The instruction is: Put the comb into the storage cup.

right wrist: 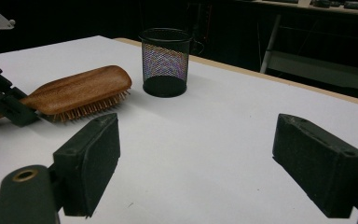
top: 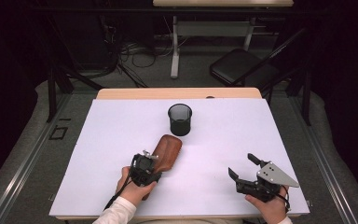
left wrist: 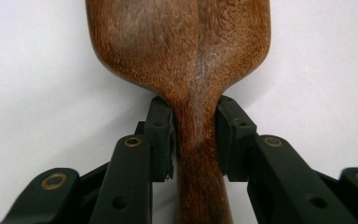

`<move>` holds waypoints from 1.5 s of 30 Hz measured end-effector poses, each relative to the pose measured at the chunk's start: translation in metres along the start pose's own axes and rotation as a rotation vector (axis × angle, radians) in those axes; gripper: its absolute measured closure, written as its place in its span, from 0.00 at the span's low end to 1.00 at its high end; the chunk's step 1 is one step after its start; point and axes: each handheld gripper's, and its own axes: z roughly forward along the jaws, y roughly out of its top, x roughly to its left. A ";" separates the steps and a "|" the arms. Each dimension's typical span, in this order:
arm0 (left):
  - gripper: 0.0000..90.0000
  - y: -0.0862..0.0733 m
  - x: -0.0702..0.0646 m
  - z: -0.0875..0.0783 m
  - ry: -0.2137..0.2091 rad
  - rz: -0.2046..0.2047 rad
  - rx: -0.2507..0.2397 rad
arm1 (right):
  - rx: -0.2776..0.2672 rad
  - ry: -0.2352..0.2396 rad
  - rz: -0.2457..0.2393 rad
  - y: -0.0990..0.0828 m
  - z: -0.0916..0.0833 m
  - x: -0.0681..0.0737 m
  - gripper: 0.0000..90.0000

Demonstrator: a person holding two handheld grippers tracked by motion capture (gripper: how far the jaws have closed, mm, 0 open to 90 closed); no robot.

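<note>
Hairbrush bristles-down, mesh cup upright beyond

hairbrush: brown wood, smooth, soft sheen | cup: black metal mesh | table: white, matt | jaws: black matt plastic

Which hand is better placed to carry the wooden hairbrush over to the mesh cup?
Left: its tongs already clamp the hairbrush at the neck. The right tongs stand open, apart from brush and cup.
</note>
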 end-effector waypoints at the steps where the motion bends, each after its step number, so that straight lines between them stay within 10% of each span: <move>1: 0.77 0.000 0.001 0.000 -0.002 0.000 -0.001 | -0.001 -0.001 0.000 0.000 0.000 0.000 0.16; 45: 0.80 -0.001 0.009 -0.007 -0.045 -0.007 -0.023 | -0.001 -0.002 -0.002 -0.001 0.001 0.000 0.16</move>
